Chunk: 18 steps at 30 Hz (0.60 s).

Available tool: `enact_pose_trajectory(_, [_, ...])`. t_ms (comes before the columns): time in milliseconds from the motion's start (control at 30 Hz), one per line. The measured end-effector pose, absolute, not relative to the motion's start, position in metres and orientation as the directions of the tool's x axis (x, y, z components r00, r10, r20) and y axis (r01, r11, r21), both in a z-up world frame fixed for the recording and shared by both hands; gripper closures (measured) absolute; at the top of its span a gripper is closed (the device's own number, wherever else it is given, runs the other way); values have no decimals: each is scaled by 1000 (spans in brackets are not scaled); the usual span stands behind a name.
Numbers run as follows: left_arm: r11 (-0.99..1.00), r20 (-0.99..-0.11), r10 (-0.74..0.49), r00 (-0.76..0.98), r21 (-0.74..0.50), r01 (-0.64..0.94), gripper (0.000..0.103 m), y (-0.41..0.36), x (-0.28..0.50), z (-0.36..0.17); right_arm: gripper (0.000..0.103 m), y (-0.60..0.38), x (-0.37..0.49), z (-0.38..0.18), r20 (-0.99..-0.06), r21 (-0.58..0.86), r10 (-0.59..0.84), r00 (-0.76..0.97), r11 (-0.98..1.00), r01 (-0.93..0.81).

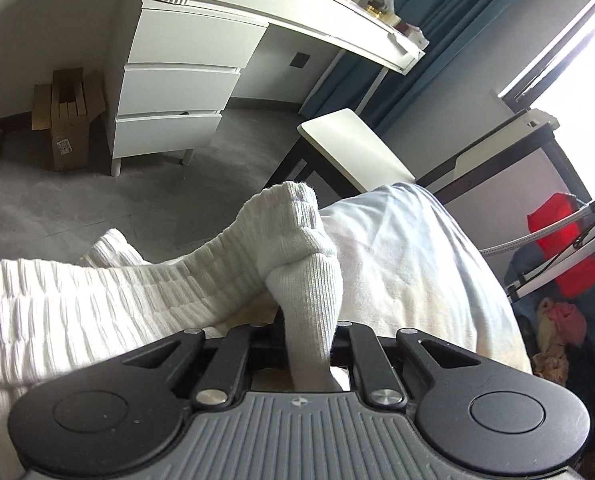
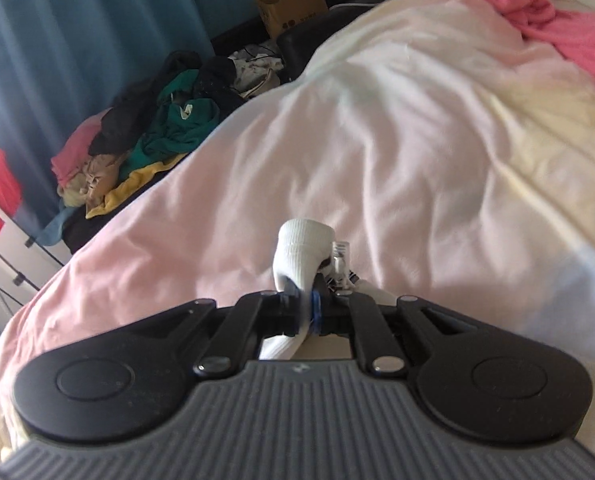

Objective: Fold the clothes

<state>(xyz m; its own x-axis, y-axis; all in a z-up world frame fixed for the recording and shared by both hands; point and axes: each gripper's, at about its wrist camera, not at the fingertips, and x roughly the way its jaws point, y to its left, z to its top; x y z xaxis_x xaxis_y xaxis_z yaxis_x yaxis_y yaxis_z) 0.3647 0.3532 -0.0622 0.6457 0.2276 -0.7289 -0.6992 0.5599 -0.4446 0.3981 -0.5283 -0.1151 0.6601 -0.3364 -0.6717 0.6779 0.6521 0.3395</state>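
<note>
My left gripper and right gripper each have jaws pinching the soft, light, floppy sock, best held by its ribbed ends.

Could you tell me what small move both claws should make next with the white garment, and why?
Probably lower both together toward the bed sheet: the left claw and right claw each pinch bunched white knit garment, lifted off the sheet, so it needs laying flat.
</note>
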Motion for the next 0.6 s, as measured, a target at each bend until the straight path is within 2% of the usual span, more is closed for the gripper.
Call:
enact_pose_trajectory(67, [563,-728,227,647,-444,-697,86,353,360,-59,89,-530,396,-113,-668,347,-314,675,671,655])
enact_pose_trajectory(100, [567,-725,224,652,-447,-692,79,353,358,-56,85,-531,393,-110,-668,355,-297,682,678,643])
enact_pose_trajectory(133, [577,-719,224,658,-447,-684,64,355,349,-52,82,-534,387,-106,-668,373,-275,691,680,631])
enact_pose_trajectory(167, [602,-712,206,671,-449,-660,57,356,343,-48,68,-536,379,-102,-666,398,-251,702,677,619])
enact_pose_trajectory(200, [638,-704,154,694,-466,-614,46,357,334,-44,46,-538,369,-97,-661,431,-218,718,673,602])
enact_pose_trajectory(267, [680,-680,70,730,-503,-534,42,357,316,-35,20,-537,344,-82,-639,469,-187,747,674,570])
enact_pose_trajectory(300, [688,-670,61,740,-509,-518,36,355,303,-30,16,-535,330,-75,-626,483,-176,760,677,556])
enact_pose_trajectory(333, [687,-669,66,740,-508,-520,26,353,290,-26,18,-533,317,-67,-620,494,-158,769,682,539])
enact_pose_trajectory(367, [684,-667,73,741,-508,-524,22,351,276,-22,18,-532,304,-61,-615,510,-129,778,687,518])
enact_pose_trajectory(500, [669,-645,45,763,-547,-503,22,342,218,-17,18,-522,242,-47,-576,606,-51,816,643,468])
enact_pose_trajectory(600, [596,-628,9,778,-621,-509,21,335,169,-27,17,-513,198,-53,-524,688,-8,851,585,429])
